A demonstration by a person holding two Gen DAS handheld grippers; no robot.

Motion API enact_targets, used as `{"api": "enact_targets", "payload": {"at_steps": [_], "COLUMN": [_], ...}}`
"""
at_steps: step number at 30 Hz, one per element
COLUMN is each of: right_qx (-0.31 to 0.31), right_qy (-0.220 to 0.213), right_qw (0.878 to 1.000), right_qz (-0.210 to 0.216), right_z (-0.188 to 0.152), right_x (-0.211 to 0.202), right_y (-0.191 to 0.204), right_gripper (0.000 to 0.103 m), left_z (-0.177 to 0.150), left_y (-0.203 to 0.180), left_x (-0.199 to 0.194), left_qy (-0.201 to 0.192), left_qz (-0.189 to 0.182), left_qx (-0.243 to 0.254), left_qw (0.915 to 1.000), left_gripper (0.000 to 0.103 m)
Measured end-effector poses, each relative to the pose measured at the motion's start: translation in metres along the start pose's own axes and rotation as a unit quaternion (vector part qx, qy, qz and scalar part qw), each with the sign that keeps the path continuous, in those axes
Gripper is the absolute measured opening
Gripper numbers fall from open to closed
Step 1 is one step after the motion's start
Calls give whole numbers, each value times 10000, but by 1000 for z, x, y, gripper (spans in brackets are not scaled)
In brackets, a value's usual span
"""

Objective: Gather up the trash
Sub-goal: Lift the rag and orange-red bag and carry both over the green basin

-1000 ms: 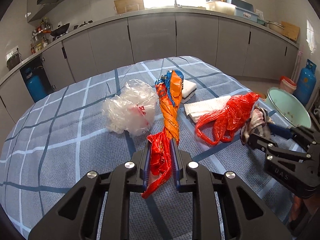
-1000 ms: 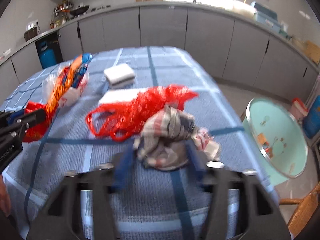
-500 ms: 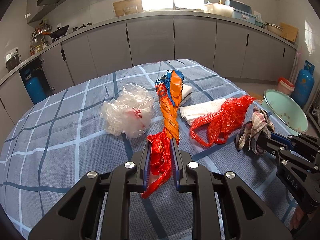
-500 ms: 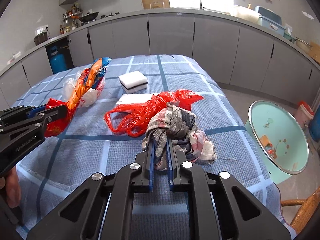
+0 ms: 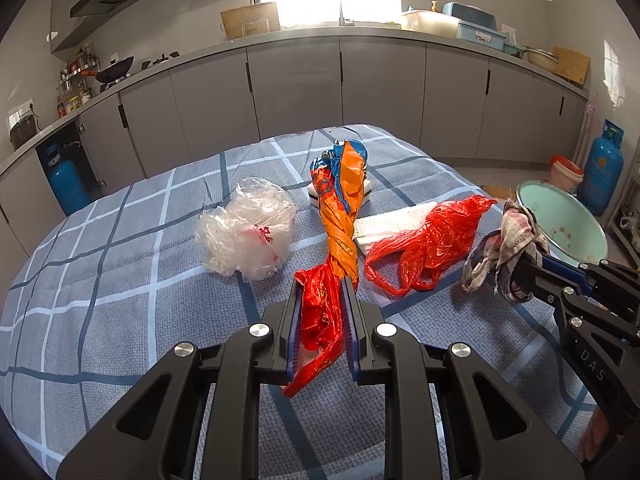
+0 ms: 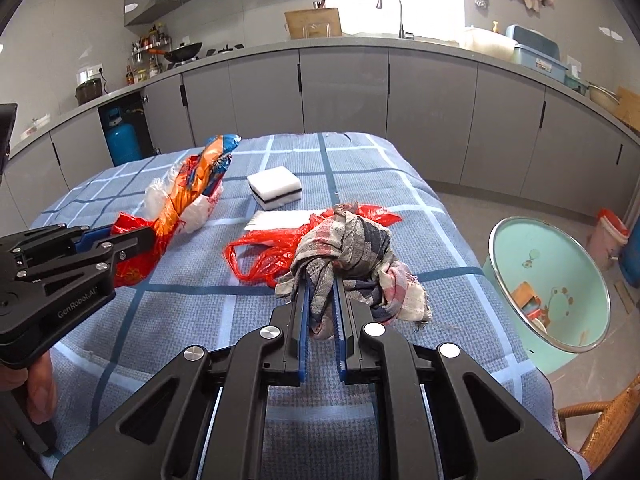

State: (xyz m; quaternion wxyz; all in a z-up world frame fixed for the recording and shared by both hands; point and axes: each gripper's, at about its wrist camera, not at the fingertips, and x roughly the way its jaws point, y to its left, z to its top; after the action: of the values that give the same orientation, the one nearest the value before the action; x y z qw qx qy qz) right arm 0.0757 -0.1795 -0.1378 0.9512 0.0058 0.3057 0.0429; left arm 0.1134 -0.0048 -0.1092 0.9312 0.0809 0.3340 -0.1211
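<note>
The left hand-held gripper (image 5: 320,320) pinches a long, twisted orange and red wrapper (image 5: 338,220). The right hand-held gripper (image 6: 320,312) pinches a crumpled checked rag (image 6: 352,256), lifted just above the counter (image 6: 192,312). The counter wears a blue cloth with white lines. On it lie a crinkly clear bag (image 5: 248,232), a shiny red bag (image 5: 432,240), a flat white napkin (image 5: 384,224) and a white sponge (image 6: 275,187). Beside the counter on the floor sits a round green basin (image 6: 560,256) with small scraps inside.
</note>
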Motion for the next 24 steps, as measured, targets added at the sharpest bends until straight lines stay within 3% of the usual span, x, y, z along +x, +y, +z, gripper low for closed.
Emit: {"api": "enact_targets", "payload": {"at_steps": [24], "right_qx": [114], "right_qy": [-345], "right_qw": [9993], "right_qz": [39], "right_z": [4], "right_x": [-21], "right_y": [-8], "right_gripper": [12], "left_z": [5], "left_y": [-18], "left_x": [-9], "left_qy": [-93], "left_qz": [10], "left_qx": [175], "left_qw": [9998], "left_gripper": [19]}}
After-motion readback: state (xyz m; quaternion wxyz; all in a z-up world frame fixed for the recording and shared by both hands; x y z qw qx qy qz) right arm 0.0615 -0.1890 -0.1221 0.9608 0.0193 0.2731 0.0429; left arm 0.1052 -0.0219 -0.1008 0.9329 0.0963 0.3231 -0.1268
